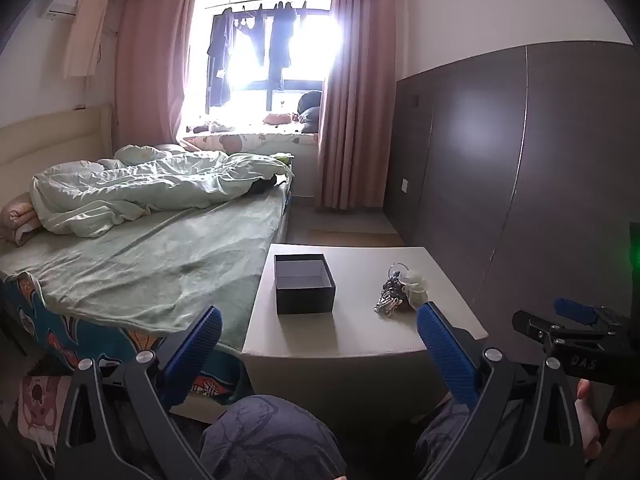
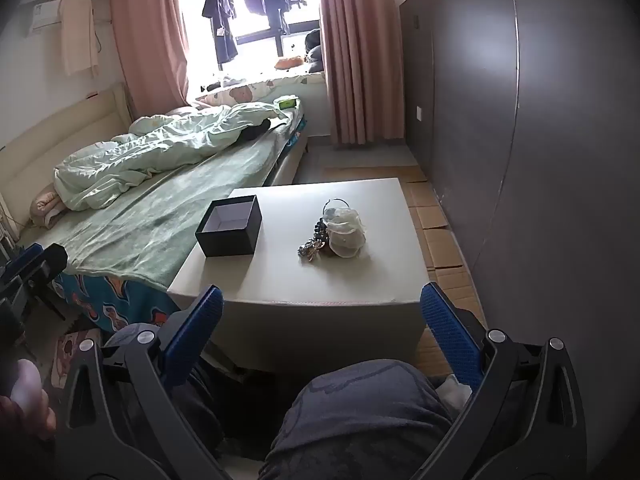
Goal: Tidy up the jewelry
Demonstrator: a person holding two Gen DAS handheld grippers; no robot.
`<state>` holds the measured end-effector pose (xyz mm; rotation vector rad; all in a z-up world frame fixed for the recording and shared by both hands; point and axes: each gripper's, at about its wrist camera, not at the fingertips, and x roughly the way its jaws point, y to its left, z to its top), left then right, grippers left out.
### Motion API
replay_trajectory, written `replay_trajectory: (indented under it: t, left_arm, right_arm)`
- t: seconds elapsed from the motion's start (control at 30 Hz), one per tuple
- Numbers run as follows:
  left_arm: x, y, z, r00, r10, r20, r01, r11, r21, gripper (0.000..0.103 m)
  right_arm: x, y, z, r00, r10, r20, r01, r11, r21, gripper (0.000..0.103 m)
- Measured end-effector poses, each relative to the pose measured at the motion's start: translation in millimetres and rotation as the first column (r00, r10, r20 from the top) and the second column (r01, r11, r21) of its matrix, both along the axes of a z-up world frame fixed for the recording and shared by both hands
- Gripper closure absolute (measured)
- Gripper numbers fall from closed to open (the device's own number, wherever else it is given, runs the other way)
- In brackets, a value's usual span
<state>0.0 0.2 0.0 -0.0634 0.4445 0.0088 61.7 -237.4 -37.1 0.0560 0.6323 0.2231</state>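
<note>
Both tongs, left [image 1: 320, 332] and right [image 2: 322, 308], gape empty short of the counter [image 2: 280, 280], so grabbing the tangled jewelry heap [image 2: 334, 236] beside the black box [image 2: 230, 226] risks dragging several pieces.

We are reading just one marking: pale letters "DAS" on the black body of the right gripper [image 1: 576, 326]; nothing else is showing legible text.
</note>
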Motion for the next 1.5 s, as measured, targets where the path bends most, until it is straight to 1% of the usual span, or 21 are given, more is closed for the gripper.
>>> replay_trajectory:
  t: [0.07,0.3,1.5]
  left_arm:
    - [-0.3,0.5,0.1,1.0,0.001,0.007,-0.001,1.0,-0.008,0.008]
    - [0.0,-0.7,-1.0,1.0,-0.013,-0.002,0.013,1.0,0.005,0.008]
    - [3.2,2.1,-0.5,1.0,-0.013,-0.003,0.013,1.0,-0.004,0.008]
  right_arm:
    - [-0.3,-0.1,0.2,1.0,-0.001,0.001,0.001,1.0,0.001,0.004]
    - [-1.6,-0.2,0.5,1.0,-0.001,0.008,0.001,1.0,-0.003,0.004]
    - [-0.8,2.6,5.4,0.999,-0.008,0.033,0.009,0.999,-0.034,0.004]
